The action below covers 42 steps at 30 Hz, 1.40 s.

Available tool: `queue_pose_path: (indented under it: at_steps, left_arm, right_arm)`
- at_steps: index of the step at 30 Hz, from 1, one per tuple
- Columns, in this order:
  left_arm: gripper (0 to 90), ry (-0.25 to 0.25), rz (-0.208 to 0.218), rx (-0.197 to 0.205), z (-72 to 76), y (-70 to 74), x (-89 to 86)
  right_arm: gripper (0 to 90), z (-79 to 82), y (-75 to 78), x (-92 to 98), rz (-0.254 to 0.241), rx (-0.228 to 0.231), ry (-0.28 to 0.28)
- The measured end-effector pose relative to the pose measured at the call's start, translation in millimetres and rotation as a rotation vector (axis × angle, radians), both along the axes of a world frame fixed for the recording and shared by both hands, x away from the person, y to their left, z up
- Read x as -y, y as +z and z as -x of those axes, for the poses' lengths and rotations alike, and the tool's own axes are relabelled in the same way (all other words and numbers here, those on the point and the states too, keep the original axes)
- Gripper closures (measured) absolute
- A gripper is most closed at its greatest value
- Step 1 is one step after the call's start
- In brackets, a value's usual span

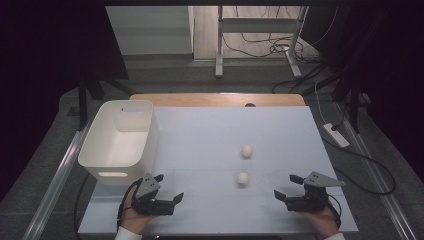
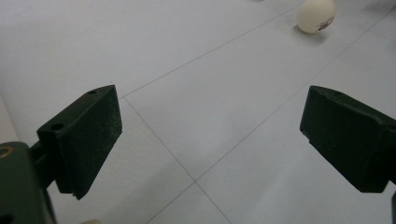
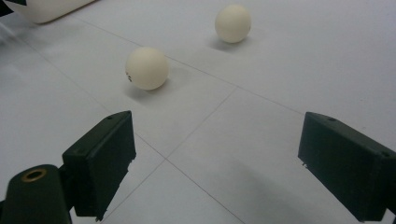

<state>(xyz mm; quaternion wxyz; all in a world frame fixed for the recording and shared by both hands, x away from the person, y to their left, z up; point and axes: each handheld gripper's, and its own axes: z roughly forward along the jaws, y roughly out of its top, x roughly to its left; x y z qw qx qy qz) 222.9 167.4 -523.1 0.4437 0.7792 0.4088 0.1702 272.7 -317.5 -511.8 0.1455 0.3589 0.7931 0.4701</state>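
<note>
A person's hands hold two black two-jaw grippers low over a white table sheet (image 1: 210, 135). The left gripper (image 1: 167, 187) has its jaws spread wide with nothing between them, and so does the right gripper (image 1: 286, 186); each carries a grey three-cornered plate on top. In the left gripper view the matte, blocky jaws frame bare sheet crossed by thin seam lines, and a single ball sits ahead and to the right, its small printed mark too blurred to read. In the right gripper view the nearer ball (image 3: 147, 68) lies just ahead of the left jaw, smooth and cream-white, with the farther ball (image 3: 233, 23) beyond it; the two are apart. A white plastic bin (image 1: 120, 142) with rounded corners and a slot handle stands just beyond the left gripper. The person's forearms are cut off at the bottom edge of the high view.
</note>
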Motion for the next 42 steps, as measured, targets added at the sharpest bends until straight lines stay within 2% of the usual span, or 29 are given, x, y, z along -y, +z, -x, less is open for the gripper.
queue_pose_path:
  at_steps: [7,12,20,33,38,42]
  left_arm:
    - [6.6,0.005,-0.003,0.002,-0.1,3.5,0.4]
    - [6.5,-0.001,0.016,-0.003,-1.1,4.2,0.4]
    - [6.9,-0.001,0.035,-0.012,-2.8,4.7,-1.6]
    - [7.8,-0.008,0.045,-0.023,-3.9,7.0,0.8]
    - [7.8,-0.013,0.035,-0.021,-3.1,9.1,2.9]
    - [7.8,-0.01,0.048,-0.023,-2.1,10.9,1.3]
  right_arm:
    - [11.3,1.8,-0.3,-0.1,0.008,0.0,0.005]
    - [11.3,1.5,-1.5,-0.9,0.019,-0.008,0.008]
    - [11.3,1.4,-2.7,-1.5,0.019,-0.009,0.016]
    - [11.4,0.5,-3.8,-0.1,0.007,-0.015,0.017]
    - [11.5,-0.3,-3.2,0.1,0.002,-0.015,0.021]
    - [11.5,-2.8,-4.3,-3.2,0.007,-0.017,0.036]
